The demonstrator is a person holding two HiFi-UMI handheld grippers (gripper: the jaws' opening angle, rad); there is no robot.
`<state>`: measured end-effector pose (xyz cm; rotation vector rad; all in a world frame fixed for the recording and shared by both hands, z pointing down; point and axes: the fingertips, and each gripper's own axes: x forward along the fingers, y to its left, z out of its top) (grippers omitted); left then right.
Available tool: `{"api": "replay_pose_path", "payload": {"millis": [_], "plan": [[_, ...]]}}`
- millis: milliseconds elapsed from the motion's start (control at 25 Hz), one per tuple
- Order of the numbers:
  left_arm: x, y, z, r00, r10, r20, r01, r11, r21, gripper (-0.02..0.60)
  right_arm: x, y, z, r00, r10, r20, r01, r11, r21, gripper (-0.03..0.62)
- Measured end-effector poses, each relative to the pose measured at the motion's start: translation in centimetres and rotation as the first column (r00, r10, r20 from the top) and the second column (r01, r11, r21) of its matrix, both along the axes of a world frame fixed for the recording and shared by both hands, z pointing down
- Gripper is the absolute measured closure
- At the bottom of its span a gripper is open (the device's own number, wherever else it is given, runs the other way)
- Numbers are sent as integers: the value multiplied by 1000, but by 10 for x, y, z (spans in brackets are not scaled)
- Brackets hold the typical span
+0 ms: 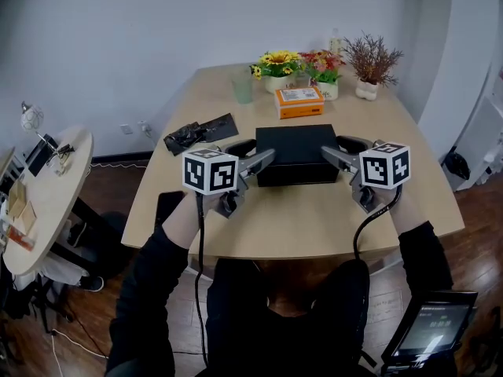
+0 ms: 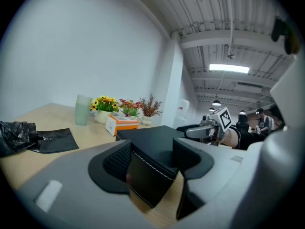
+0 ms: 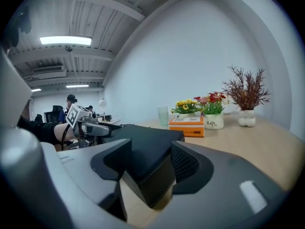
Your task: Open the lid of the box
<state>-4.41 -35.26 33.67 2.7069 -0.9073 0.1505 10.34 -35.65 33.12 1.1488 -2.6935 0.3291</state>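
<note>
A closed black box (image 1: 297,154) lies flat in the middle of the wooden table (image 1: 299,218). My left gripper (image 1: 263,149) is at the box's left end and my right gripper (image 1: 332,146) at its right end, facing each other. In the left gripper view a near corner of the box (image 2: 157,142) sits between the spread jaws of the left gripper (image 2: 151,159). The right gripper view is a mirror of that, with a box (image 3: 143,142) corner between the wide jaws of the right gripper (image 3: 150,163). Neither pair of pads visibly squeezes the box.
Behind the box are an orange carton (image 1: 299,101), a pale green cup (image 1: 242,86), two flower pots (image 1: 277,67) and a vase of dried twigs (image 1: 369,65). A crumpled black bag (image 1: 198,134) lies at the back left. A round side table (image 1: 39,203) stands to the left.
</note>
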Motion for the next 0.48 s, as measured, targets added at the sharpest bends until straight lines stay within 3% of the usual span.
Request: {"api": "replay_pose_path", "payload": {"millis": [320,480], "plan": [[1,3,-3,1000,-5,9,4,994,108,321,1,2,-1,1000,-12,-12,13,998,61,333],[2,3,-4,1000,-6,22,3,992,123,321,1,1,-2,1000,-6,-29,8,997,79,333]]}}
